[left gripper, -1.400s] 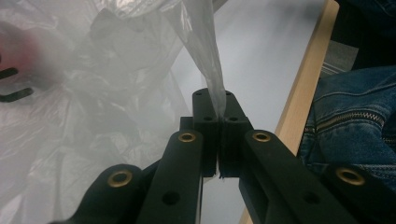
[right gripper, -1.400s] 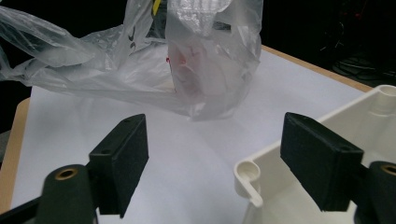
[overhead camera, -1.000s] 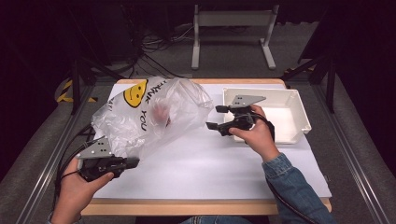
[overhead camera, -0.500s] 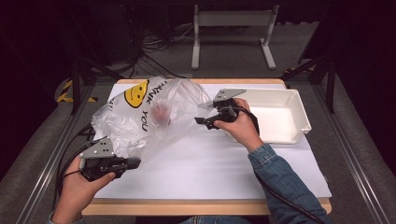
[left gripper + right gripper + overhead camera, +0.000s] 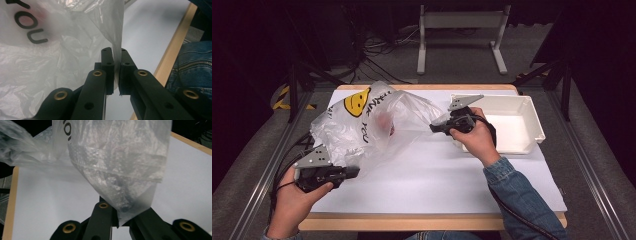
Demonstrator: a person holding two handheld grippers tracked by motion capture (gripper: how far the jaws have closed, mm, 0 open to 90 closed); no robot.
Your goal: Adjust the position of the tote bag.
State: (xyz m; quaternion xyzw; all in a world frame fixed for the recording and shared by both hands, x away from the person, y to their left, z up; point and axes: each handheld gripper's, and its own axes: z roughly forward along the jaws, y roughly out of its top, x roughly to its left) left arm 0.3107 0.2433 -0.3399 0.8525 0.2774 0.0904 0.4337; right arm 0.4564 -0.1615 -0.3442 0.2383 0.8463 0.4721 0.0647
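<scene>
The white-topped table (image 5: pixel 422 185) bore a white bin (image 5: pixel 532 120) at its right; a clear plastic bag (image 5: pixel 362 125) was stretched above the left half, the left gripper (image 5: pixel 352 172) pinching its near edge, the right gripper (image 5: pixel 434 127) pinching its opposite edge

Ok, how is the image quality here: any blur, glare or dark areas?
High view: table evenly lit, surroundings dark, slightly soft. Left gripper view: plastic bag print blurred, jaws sharp. Right gripper view: bag film near the lens is hazy and soft.
</scene>
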